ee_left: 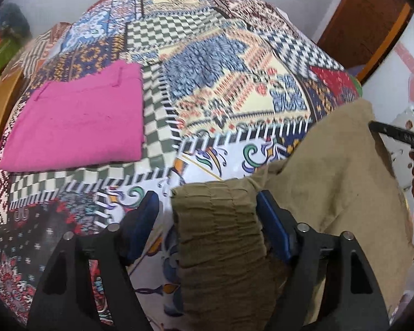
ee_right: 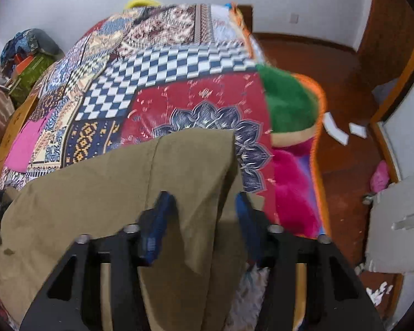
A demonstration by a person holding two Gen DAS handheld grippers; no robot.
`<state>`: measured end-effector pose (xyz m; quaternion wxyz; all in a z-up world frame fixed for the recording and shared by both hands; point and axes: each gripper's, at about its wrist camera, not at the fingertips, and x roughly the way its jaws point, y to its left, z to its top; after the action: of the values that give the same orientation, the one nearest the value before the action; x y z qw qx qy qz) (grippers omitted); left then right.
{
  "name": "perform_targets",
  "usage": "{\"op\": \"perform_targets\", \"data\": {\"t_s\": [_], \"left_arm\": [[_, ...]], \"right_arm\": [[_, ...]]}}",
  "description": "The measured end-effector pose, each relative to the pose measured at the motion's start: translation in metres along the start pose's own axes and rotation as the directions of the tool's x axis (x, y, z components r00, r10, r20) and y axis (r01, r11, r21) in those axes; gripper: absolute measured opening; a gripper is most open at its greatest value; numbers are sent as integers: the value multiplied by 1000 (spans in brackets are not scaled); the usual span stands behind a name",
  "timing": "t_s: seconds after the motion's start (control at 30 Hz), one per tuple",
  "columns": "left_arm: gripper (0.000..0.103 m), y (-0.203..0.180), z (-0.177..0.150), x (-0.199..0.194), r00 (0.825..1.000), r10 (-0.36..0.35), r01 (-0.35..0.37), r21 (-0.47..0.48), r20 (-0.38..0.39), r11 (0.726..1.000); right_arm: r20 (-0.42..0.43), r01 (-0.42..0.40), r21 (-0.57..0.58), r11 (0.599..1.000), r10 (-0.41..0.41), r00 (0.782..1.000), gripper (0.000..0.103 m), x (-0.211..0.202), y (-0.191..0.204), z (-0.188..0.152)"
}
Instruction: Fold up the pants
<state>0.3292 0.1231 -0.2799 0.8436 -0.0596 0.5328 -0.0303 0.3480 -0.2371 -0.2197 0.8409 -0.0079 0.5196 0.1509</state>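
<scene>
A: Pants?
B: Olive pants point(ee_left: 331, 165) draped at near edge of patchwork bedspread point(ee_left: 207, 63), ribbed cuff bunched.
A: Claws?
B: L gripper point(ee_left: 207, 207) spread wide, cuff between fingers. R gripper point(ee_right: 204, 207) also wide, fabric fold between.

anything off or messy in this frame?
Little on the bed: the folded pink garment lies flat and the khaki pants are gathered between both tongs. Off the bed, white scraps lie scattered on the wooden floor, and a pink item sits by the wall.
</scene>
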Motion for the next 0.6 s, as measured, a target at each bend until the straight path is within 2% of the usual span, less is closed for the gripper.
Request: {"op": "perform_targets", "data": {"t_s": [0.07, 0.13, 0.43, 0.47, 0.5, 0.53, 0.57, 0.6], "left_arm": [[66, -5, -2, 2, 1000, 25, -25, 10, 17, 1000], [64, -8, -4, 1, 999, 41, -41, 6, 31, 999], [63, -12, -12, -2, 992, 112, -109, -36, 67, 993], [63, -11, -12, -3, 992, 112, -109, -44, 66, 993], [63, -10, -13, -3, 990, 122, -119, -53, 65, 992], [63, -9, -13, -4, 990, 129, -125, -60, 64, 990], [62, -7, -14, -5, 989, 135, -131, -72, 64, 989], [62, -5, -15, -7, 988, 139, -134, -85, 63, 987]], "right_arm": [[-6, -27, 4, 1000, 27, 1000, 19, 6, 2, 0], [17, -8, -20, 1000, 8, 1000, 14, 5, 7, -2], [68, 169, -81, 982, -163, 984, 12, -2, 15, -12], [72, 209, -86, 974, -203, 976, 9, -4, 13, -13], [76, 262, -87, 961, -256, 964, 1, -6, 9, -12], [85, 346, -89, 934, -339, 937, 1, -7, 3, -12], [86, 387, -79, 919, -380, 921, 1, -12, -9, -13], [61, 362, -47, 931, -359, 931, 1, -18, -22, -14]]}}
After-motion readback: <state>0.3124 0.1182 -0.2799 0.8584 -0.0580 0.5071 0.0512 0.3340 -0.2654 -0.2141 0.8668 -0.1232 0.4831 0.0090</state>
